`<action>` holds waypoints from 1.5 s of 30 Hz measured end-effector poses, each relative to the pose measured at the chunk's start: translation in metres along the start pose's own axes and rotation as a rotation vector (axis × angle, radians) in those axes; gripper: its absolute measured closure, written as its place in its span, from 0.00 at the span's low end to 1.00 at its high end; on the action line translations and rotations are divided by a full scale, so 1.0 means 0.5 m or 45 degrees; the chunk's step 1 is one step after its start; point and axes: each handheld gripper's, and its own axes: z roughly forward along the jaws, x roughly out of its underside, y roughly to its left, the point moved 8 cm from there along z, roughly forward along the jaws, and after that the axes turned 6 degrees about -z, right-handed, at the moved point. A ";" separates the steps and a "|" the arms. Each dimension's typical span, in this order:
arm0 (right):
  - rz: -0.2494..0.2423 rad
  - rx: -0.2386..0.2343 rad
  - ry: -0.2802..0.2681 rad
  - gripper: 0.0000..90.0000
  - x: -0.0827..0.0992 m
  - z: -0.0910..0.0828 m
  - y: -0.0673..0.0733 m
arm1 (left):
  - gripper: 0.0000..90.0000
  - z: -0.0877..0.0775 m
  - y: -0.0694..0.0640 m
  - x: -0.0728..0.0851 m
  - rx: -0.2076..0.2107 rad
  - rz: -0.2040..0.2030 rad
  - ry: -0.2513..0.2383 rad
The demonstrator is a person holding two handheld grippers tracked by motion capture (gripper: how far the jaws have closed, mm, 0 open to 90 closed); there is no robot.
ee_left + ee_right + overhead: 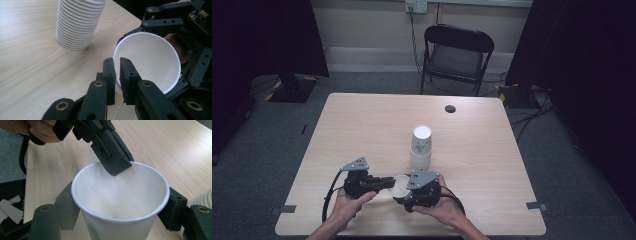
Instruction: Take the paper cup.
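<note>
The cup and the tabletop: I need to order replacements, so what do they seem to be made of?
The cup looks like thin white paper, matte inside, with a rolled rim and a green print on its wall. The tabletop looks like pale wood-grain laminate, smooth with a slight sheen; solid wood can't be ruled out.

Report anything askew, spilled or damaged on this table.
Nothing stands out. The stack of cups stands upright on the table. The single cup is intact and empty, held by the right gripper, the left gripper pinching its rim.
</note>
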 end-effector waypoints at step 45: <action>0.335 0.178 -0.104 0.36 0.068 -0.145 -0.108 | 0.39 -0.093 0.105 -0.004 -0.404 0.149 -0.061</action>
